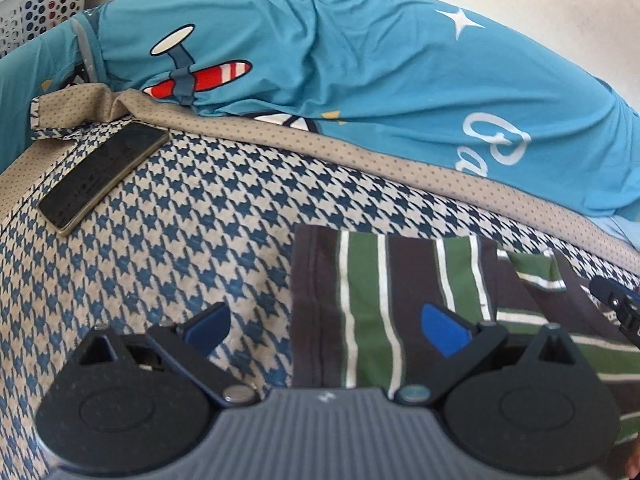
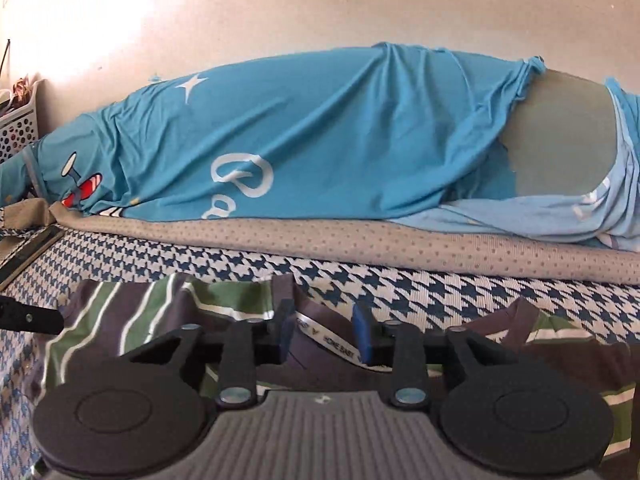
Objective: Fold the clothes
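- Where the houndstooth cover [image 1: 168,248] spreads as the landmark, everything else sits on it or at its edge; it is blue and cream, with a tan dotted border [image 2: 360,244] along its far side.
- Beyond that border a large turquoise cloth [image 2: 320,132] with white lettering and a red-striped aeroplane print lies heaped against the pale wall.
- On the cover's near part lies the striped garment [image 1: 400,280], brown and green with white lines, partly folded.
- At the cover's far left edge stands a white perforated basket [image 1: 44,4].
- A dark flat phone [image 1: 104,176] rests on the cover's left part.
- Left gripper [image 1: 326,330] hovers over the garment's left edge, fingers wide apart, nothing between them.
- Right gripper [image 2: 326,334] sits over the garment's collar, fingers apart, a white printed label between them, unpressed.
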Available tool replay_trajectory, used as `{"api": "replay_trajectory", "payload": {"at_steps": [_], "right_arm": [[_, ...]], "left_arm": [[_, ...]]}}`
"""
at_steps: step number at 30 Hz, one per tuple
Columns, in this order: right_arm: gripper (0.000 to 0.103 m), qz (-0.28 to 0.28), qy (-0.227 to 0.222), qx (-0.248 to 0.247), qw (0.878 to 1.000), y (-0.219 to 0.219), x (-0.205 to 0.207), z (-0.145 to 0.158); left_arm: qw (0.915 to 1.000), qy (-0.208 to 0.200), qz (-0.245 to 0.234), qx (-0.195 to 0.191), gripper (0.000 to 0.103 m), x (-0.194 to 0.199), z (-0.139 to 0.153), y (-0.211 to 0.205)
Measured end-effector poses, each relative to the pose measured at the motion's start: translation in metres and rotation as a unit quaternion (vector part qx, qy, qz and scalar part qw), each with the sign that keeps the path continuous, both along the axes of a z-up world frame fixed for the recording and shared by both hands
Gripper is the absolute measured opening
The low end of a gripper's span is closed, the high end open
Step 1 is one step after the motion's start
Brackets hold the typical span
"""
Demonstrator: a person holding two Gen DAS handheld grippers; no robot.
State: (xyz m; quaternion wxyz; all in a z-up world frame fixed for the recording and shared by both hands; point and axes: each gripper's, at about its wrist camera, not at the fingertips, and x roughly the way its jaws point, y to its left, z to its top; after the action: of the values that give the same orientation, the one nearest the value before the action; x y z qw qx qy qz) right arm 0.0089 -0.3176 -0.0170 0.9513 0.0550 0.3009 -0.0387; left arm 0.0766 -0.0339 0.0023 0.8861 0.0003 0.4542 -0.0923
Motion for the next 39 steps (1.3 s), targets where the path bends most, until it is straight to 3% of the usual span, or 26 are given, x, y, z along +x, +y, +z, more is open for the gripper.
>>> {"api": "replay_trajectory", "payload": {"at_steps": [4, 7, 9, 10, 11, 14, 18, 21, 26, 33, 39], "right_arm": [[0.053, 0.013, 0.009, -0.02, 1.0, 0.002, 0.001, -0.013], [0.052, 0.021, 0.002, -0.048, 0.999, 0.008, 0.002, -0.017], [0.042, 0.024, -0.002, -0.047, 0.999, 0.009, 0.002, -0.017], [0.027, 0.026, -0.005, -0.043, 0.999, 0.009, 0.003, -0.017], [0.019, 0.027, -0.006, -0.043, 0.999, 0.01, 0.003, -0.016], [0.011, 0.028, -0.018, -0.05, 0.998, 0.013, 0.004, -0.014], [0.012, -0.017, -0.051, -0.056, 0.997, 0.012, 0.01, -0.006], [0.016, -0.021, -0.019, -0.037, 0.999, 0.009, 0.018, -0.011], [0.035, -0.036, -0.041, -0.028, 0.998, -0.006, 0.002, 0.003], [0.036, -0.083, -0.042, -0.053, 0.994, -0.059, -0.032, 0.019], [0.037, -0.109, -0.03, -0.038, 0.993, -0.1, -0.057, 0.013]], "left_arm": [[0.9999, 0.008, -0.013, 0.007, 0.102, -0.003, -0.005, -0.006], [0.9997, 0.013, -0.018, 0.009, 0.102, -0.004, -0.008, -0.007], [0.9996, 0.015, -0.019, 0.011, 0.102, -0.005, -0.01, -0.007], [0.9996, 0.017, -0.02, 0.012, 0.102, -0.005, -0.01, -0.007], [0.9995, 0.018, -0.02, 0.013, 0.102, -0.005, -0.011, -0.008], [0.9994, 0.025, -0.022, 0.013, 0.102, -0.005, -0.015, -0.008], [0.9988, 0.031, -0.023, 0.03, 0.102, -0.005, -0.021, -0.011], [0.998, 0.041, -0.021, 0.043, 0.102, -0.004, -0.028, -0.012], [0.9981, 0.041, -0.013, 0.044, 0.102, -0.002, -0.028, -0.011], [0.9985, 0.031, -0.009, 0.046, 0.102, -0.002, -0.024, -0.012], [0.9984, 0.024, -0.011, 0.051, 0.102, -0.004, -0.022, -0.016]]}}
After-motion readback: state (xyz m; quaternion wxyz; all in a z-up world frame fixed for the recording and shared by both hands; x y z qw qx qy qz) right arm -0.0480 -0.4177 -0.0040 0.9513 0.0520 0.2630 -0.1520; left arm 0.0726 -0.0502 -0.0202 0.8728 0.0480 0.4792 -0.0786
